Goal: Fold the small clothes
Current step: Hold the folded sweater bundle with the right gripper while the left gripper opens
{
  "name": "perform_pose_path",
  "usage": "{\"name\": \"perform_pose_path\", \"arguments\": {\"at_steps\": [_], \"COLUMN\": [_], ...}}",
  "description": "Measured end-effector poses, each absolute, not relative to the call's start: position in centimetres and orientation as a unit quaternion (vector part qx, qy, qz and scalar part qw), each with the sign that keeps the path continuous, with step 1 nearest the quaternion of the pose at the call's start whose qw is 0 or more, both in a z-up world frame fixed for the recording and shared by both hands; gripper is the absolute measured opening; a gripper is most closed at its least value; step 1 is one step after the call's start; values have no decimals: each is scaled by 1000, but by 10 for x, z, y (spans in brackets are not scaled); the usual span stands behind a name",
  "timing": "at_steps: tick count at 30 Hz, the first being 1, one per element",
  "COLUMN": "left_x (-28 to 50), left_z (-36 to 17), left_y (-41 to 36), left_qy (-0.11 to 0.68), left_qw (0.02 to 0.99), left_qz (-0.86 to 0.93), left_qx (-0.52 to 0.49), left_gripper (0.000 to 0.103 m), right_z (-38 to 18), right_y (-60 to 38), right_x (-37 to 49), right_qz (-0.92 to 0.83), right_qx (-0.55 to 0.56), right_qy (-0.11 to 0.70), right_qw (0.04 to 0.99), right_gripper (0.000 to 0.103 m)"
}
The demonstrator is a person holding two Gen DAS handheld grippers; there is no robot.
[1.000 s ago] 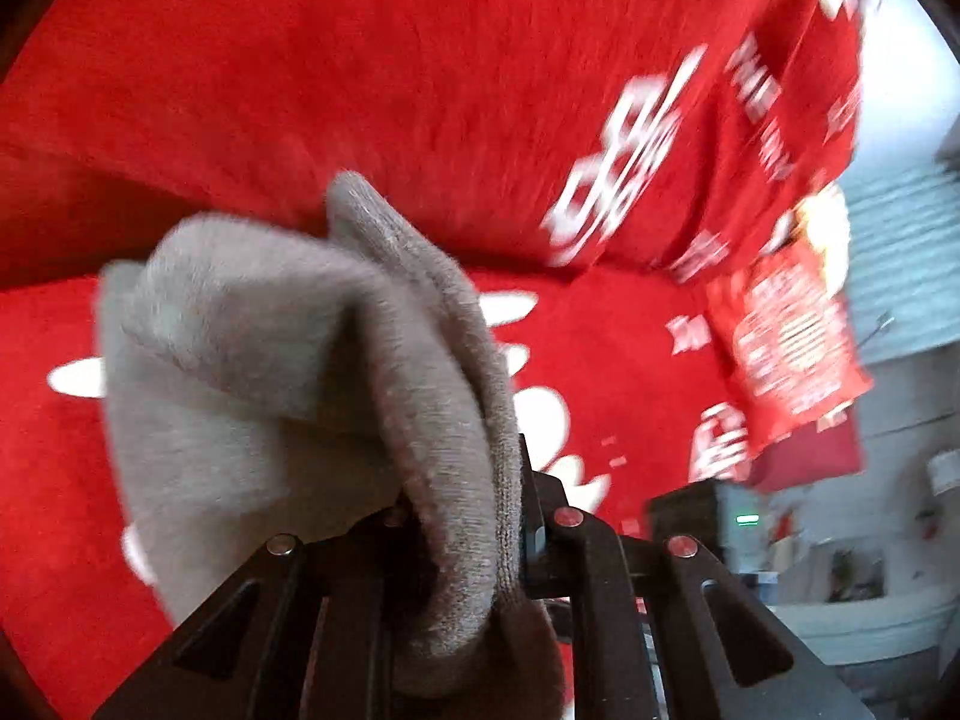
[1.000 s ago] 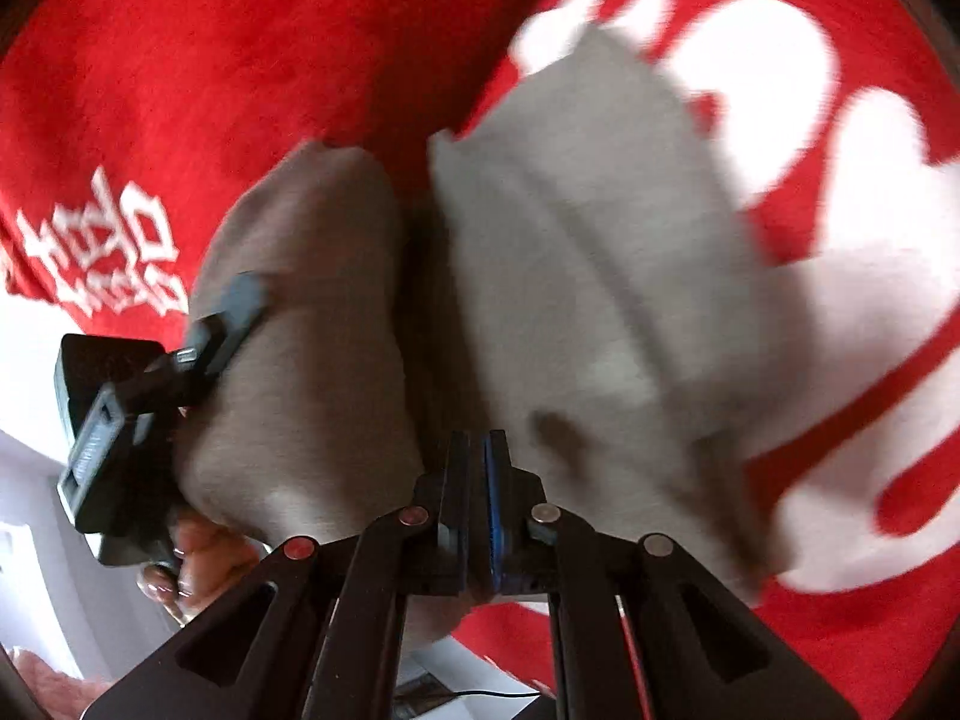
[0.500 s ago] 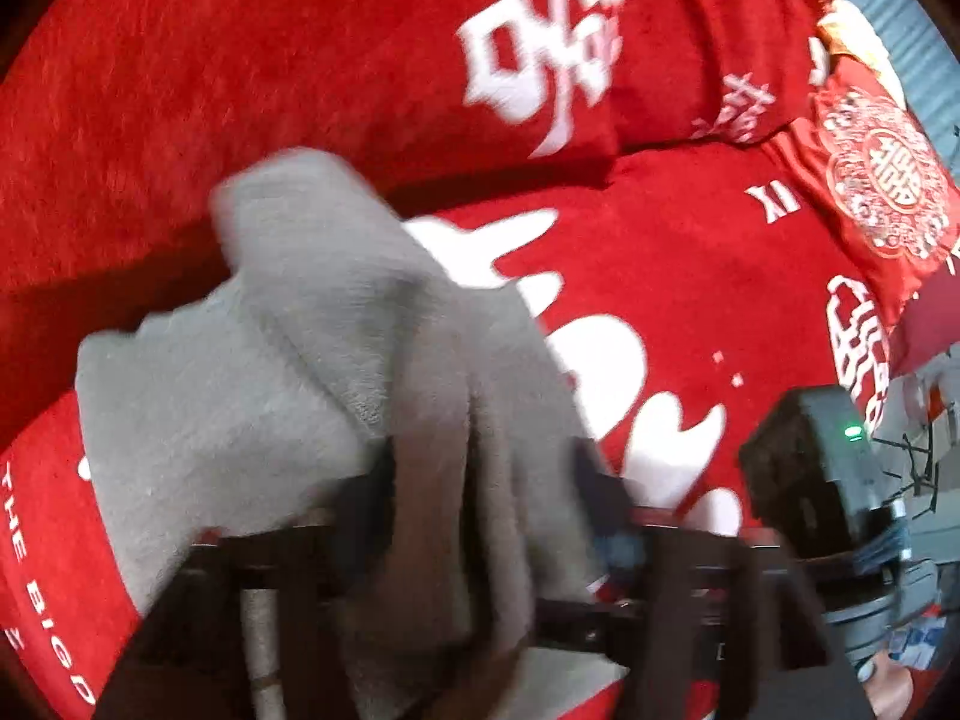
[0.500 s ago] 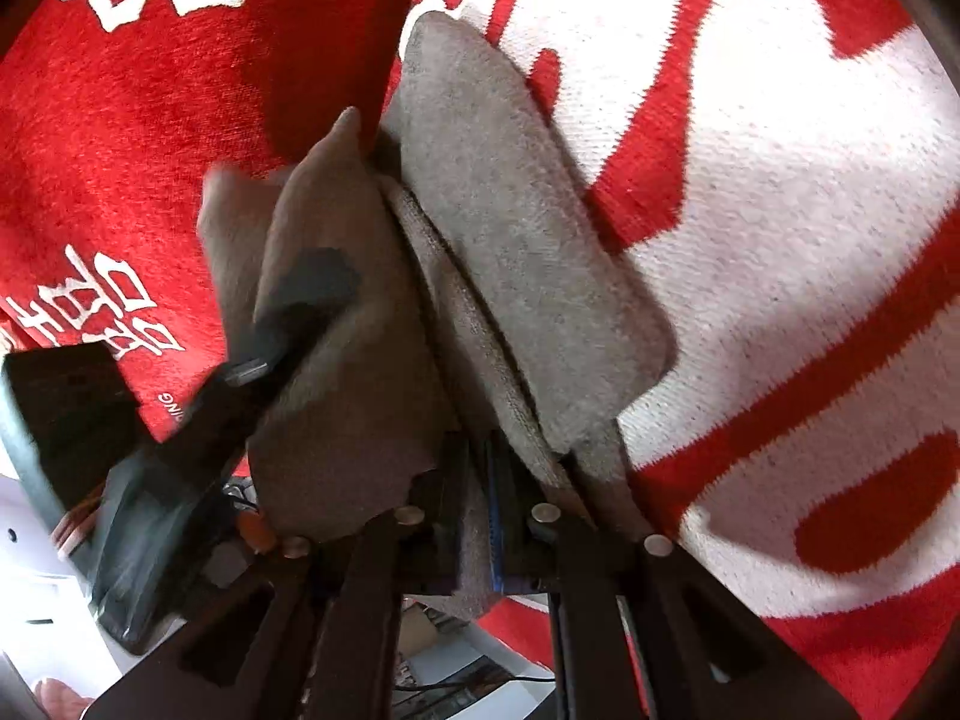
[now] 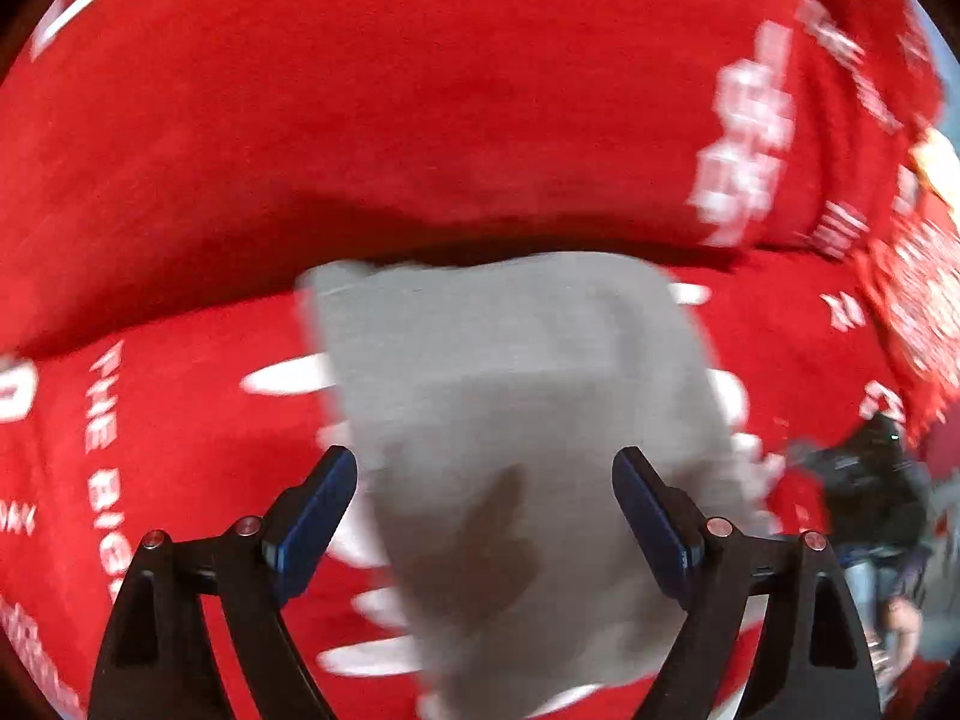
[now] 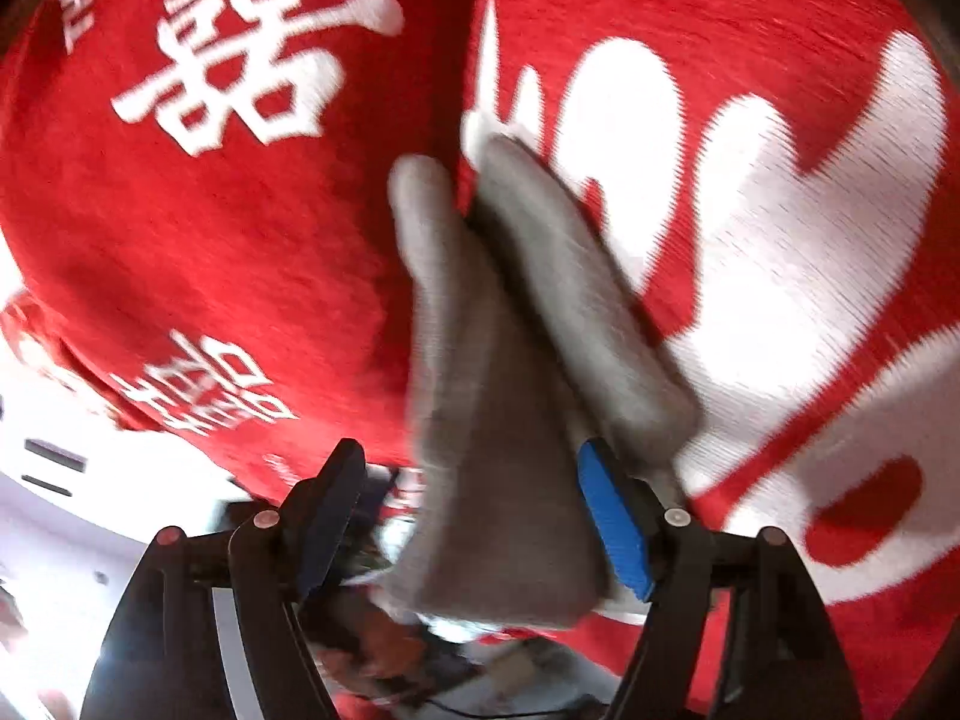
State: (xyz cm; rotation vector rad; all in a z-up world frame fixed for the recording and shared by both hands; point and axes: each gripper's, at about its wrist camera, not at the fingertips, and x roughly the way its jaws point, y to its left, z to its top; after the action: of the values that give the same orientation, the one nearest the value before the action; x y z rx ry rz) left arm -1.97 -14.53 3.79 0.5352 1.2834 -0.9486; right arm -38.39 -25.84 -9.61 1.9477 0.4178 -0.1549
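Both tongs gape over a grey knit garment lying on a red blanket.

The left tongs (image 5: pixel 485 516) stand wide apart with the grey garment (image 5: pixel 516 420) flat on the red blanket (image 5: pixel 420 120) between and beyond the blue pads (image 5: pixel 312 516), gripping nothing. The right tongs (image 6: pixel 471 516) are parted too; the cloth's doubled layers (image 6: pixel 498 420) rise between the fingers, touching at most the right pad. I judge one fold laid and let go. Next comes either another fold across or a smoothing press, which calls for pinching a free edge cleanly, not the blanket beneath.
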Motion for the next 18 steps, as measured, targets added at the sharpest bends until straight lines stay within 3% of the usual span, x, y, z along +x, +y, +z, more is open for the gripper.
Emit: {"name": "perform_pose_path", "arguments": {"at_steps": [5,7,8,12,16,18], "left_x": [4,-1,-4,-19,-29,-30], "left_z": [15,8,6,9,-7,-16], "left_y": [-114,-113,-113,-113,-110,-105], "left_qy": [597,599,598,587,580,587], "left_qw": [678,678,677,671,658,651], "left_qz": [-360,-353,-354,-377,-383,-387], "left_qx": [233,238,242,251,291,286], "left_gripper": [88,88,88,88,88,89], "right_z": [-95,-85,-77,-43,-68,-77], "right_y": [-267,-269,-268,-259,-248,-251], "right_x": [-346,-327,-317,-324,-343,-350], "right_qz": [-62,-77,-86,-89,-129,-126], "right_qx": [777,736,712,666,654,674], "right_qy": [280,341,367,373,422,404], "right_qw": [561,579,592,640,614,605], "right_gripper": [75,29,18,17,17,17]}}
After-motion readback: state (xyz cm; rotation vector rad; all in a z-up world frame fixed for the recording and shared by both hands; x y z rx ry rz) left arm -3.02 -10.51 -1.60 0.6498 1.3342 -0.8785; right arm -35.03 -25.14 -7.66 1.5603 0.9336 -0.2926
